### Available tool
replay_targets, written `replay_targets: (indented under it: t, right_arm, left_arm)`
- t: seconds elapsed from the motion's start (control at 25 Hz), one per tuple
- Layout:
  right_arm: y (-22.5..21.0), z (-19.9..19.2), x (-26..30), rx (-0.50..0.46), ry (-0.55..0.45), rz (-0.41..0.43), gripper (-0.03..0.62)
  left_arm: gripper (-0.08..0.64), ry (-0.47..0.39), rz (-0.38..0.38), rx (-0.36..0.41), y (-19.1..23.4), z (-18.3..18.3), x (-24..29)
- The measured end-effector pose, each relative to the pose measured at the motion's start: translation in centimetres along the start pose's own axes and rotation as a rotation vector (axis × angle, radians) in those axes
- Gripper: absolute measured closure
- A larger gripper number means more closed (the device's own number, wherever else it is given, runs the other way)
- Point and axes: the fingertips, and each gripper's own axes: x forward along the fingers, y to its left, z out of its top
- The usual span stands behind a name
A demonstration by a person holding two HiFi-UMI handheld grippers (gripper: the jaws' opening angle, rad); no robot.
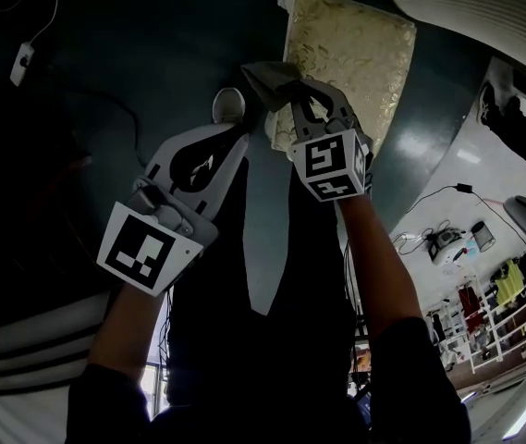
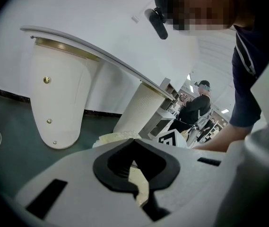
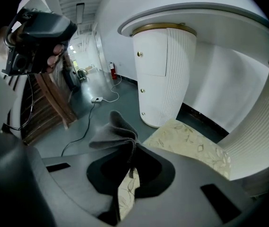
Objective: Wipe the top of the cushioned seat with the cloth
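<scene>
The right claw point(image 1: 287, 97) is clamped on a bunched grey cloth point(image 1: 267, 75). It holds the cloth over the left edge of the square, cream, leaf-patterned cushioned seat point(image 1: 355, 49), probably so the loose folds can be laid onto the top and dragged across it. I cannot tell whether the cloth is touching the fabric yet. The left claw point(image 1: 241, 129) is closed on nothing and hangs just beside the seat over the floor, probably to stay out of the wiping path. The room has a dark green floor point(image 1: 133, 54), a white ribbed pedestal point(image 3: 165, 70) under a curved counter, and a white power cable point(image 1: 22, 58) trailing near the wall.
</scene>
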Motion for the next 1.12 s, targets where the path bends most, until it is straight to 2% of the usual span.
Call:
replay_targets:
  t: [0.28, 0.48, 0.76, 1.12]
  right_arm:
    - [-2.9, -4.6, -1.6, 0.046, 0.024, -0.034, 0.56]
    - [-4.6, -6.5, -2.8, 0.081, 0.028, -0.063, 0.56]
    - [-9.9, -10.9, -6.5, 0.123, 0.032, -0.093, 0.56]
    - [-13.7, -16.4, -9.8, 0.185, 0.05, -0.136, 0.56]
  left_arm:
    - [0.552, 0.046, -0.055, 0.027, -3.5, -0.7, 3.8]
    - [0.552, 0.064, -0.083, 0.049, -5.0, -0.4, 5.6]
    - [0.552, 0.099, -0.119, 0.075, -10.2, 0.7, 11.2]
    - [0.552, 0.14, -0.167, 0.096, -14.8, -0.1, 16.0]
